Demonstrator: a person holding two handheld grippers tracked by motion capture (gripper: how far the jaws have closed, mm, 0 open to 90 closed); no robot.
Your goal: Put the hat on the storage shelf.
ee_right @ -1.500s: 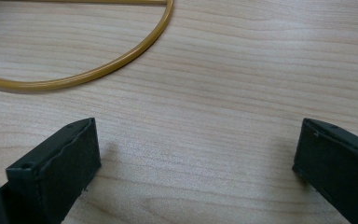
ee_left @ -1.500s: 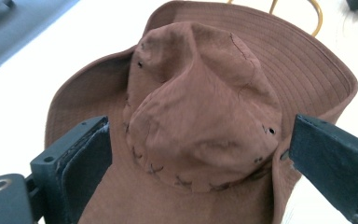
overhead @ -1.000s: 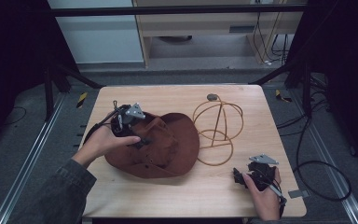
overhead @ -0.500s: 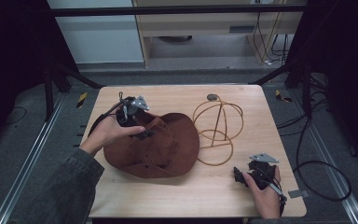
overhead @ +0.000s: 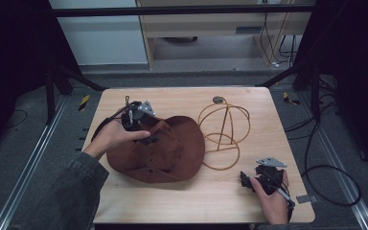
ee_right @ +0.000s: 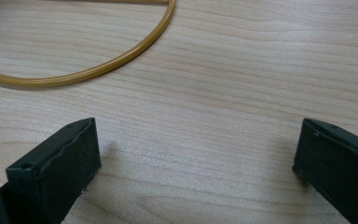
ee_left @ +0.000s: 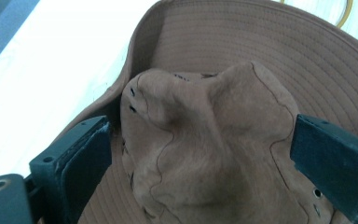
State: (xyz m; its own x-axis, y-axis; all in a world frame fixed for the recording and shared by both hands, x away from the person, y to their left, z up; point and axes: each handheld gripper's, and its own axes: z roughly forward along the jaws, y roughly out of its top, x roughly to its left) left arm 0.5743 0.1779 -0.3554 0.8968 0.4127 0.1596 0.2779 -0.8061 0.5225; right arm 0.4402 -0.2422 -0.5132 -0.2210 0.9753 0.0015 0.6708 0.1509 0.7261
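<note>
— Where is the hat, and how much of it can you actually make out?

— The brown hat [overhead: 165, 151] lies left of centre on the wooden table [overhead: 220, 201], its brim just beside the base ring of the yellow wire stand [overhead: 223, 134] — whether the two touch, I cannot tell from the high view. The person's left hand [overhead: 112, 136] covers the near-left part of the brim, and the crown's far side is lost in shadow.

— And the left gripper?

— The left gripper [ee_left: 200, 154] stands over the crown, jaws wide apart with the dented crown between them. Neither jaw visibly presses the suede, and both are cut off by the lower edge of the left gripper view, so contact lower down is unclear. It grips nothing that I can see.

— The right one?

— The right gripper [ee_right: 196, 154] rests low over bare wood near the table's front right corner, well apart from the hat. Its jaws are spread wide with nothing between them. In its own view just an arc of the stand's ring [ee_right: 98, 65] crosses the top left — the rest runs out of frame. From above, its jaw tips are small and dark, hard to separate from the right hand [overhead: 270, 203].
</note>
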